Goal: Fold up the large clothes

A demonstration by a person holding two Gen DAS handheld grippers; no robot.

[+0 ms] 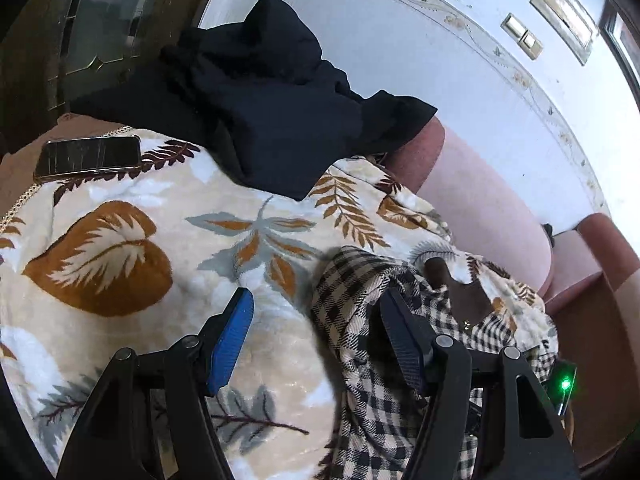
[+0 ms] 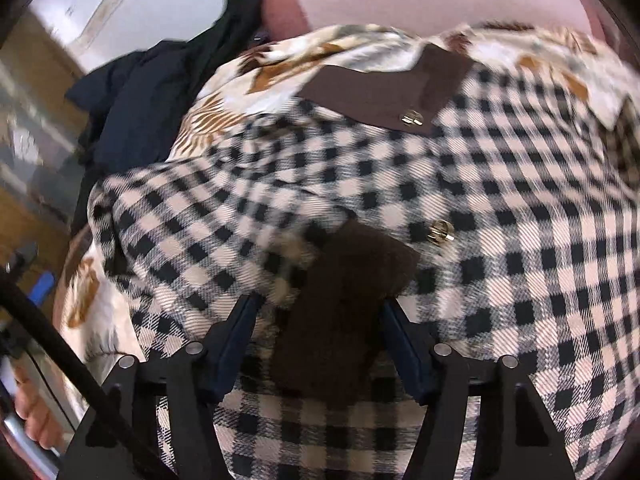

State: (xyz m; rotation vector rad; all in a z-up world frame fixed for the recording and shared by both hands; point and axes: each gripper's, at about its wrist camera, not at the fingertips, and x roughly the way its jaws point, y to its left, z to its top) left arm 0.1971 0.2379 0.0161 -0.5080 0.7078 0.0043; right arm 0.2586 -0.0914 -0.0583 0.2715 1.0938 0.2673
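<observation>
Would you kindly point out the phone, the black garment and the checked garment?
phone (image 1: 88,157), left wrist view, middle of its screen.
black garment (image 1: 272,96), left wrist view, centre of the heap.
checked garment (image 2: 500,208), right wrist view, flat checked panel.

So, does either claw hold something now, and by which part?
Nothing is held. The left claw is open over the blanket; the right claw is open around the coat's brown flap.

Left claw (image 1: 316,320): jaws spread wide, nothing between the pads; left finger (image 1: 232,340) shows its blue pad, right finger dark.
Right claw (image 2: 320,332): jaws parted, not pressed together, fingers (image 2: 236,340) angled forward and down.
Left hand (image 2: 34,416): bare fingers wrapped round a handle.
</observation>
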